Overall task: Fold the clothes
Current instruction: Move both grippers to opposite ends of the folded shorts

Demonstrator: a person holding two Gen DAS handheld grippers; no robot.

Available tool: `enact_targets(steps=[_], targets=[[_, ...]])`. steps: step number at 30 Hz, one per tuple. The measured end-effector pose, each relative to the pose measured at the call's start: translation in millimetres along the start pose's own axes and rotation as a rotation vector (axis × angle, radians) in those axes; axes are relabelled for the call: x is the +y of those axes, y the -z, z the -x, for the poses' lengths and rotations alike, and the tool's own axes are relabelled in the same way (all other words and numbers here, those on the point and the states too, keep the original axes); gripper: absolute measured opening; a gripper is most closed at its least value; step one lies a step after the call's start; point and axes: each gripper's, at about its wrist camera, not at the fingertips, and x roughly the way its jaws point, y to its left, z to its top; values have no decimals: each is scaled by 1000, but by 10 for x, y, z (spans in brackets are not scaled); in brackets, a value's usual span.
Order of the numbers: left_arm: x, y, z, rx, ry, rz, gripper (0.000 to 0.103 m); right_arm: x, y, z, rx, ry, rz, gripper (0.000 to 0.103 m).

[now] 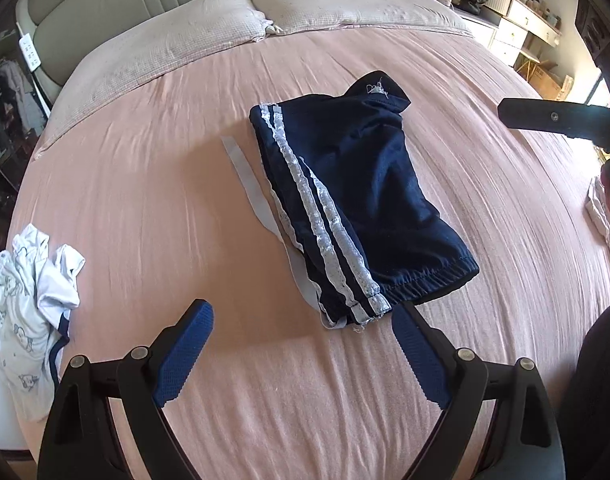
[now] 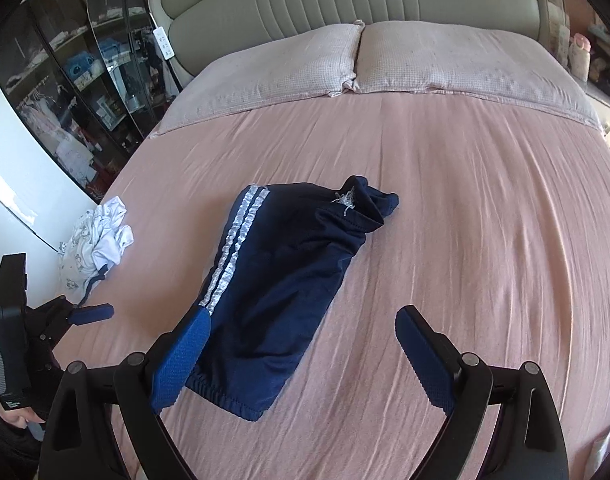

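Folded navy trousers with two white side stripes (image 1: 357, 200) lie in the middle of the pink bed; they also show in the right wrist view (image 2: 281, 276). My left gripper (image 1: 301, 316) is open and empty, just short of the trousers' elastic cuff. My right gripper (image 2: 305, 328) is open and empty, hovering over the near end of the trousers. A crumpled white printed garment (image 1: 33, 312) lies at the bed's left edge, also seen in the right wrist view (image 2: 97, 240).
The pink sheet (image 1: 145, 200) covers the bed, with two pillows (image 1: 265, 12) at the headboard. A glass cabinet (image 2: 73, 80) stands left of the bed. A cluttered dresser (image 1: 517, 20) stands to the right. A white cloth (image 1: 603, 216) lies at the right edge.
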Motion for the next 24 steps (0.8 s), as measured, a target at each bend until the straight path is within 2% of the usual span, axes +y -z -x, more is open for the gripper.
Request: enact_targets(steps=[6, 11, 16, 19, 21, 24], targets=[[25, 10, -82, -13, -30, -164, 92, -11, 249, -71, -46, 210, 95, 94], [-10, 139, -173, -41, -117, -368, 92, 208, 477, -117, -100, 339, 338, 94], [-45, 256, -281, -88, -139, -519, 92, 472, 705, -230, -111, 379, 611, 94], [-51, 278, -390, -70, -104, -549, 92, 584, 864, -308, -105, 397, 767, 94], [-84, 287, -466, -58, -107, -568, 92, 603, 947, -368, -82, 420, 825, 94], [-167, 329, -499, -70, -106, -625, 92, 576, 1025, -455, -33, 424, 848, 94]])
